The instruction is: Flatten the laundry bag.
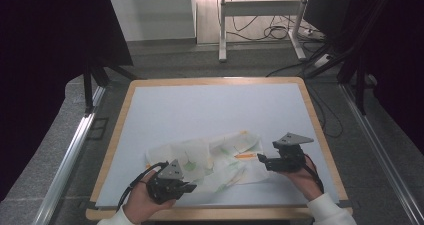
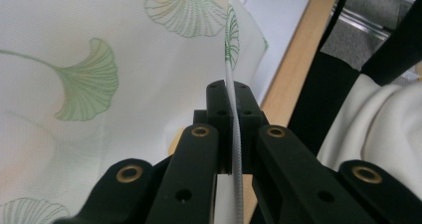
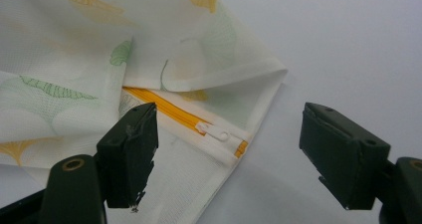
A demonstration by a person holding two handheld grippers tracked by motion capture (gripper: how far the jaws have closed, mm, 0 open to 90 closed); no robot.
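Fingers, left gripper (image 2: 231, 114): pressed together on a thin edge of the mesh bag (image 1: 210, 157), at lower centre of the left gripper view.
Fingers, right gripper (image 3: 226, 159): spread wide, holding nothing, the zipper pull (image 3: 219, 133) lying between them.
Bag: lay crumpled on the bench (image 1: 200, 105), lower centre of the high view.
Zipper (image 3: 164, 106): orange, partly under a fold.
Advice: the left likely needed to keep the fabric taut while the right closed squarely on the pull.
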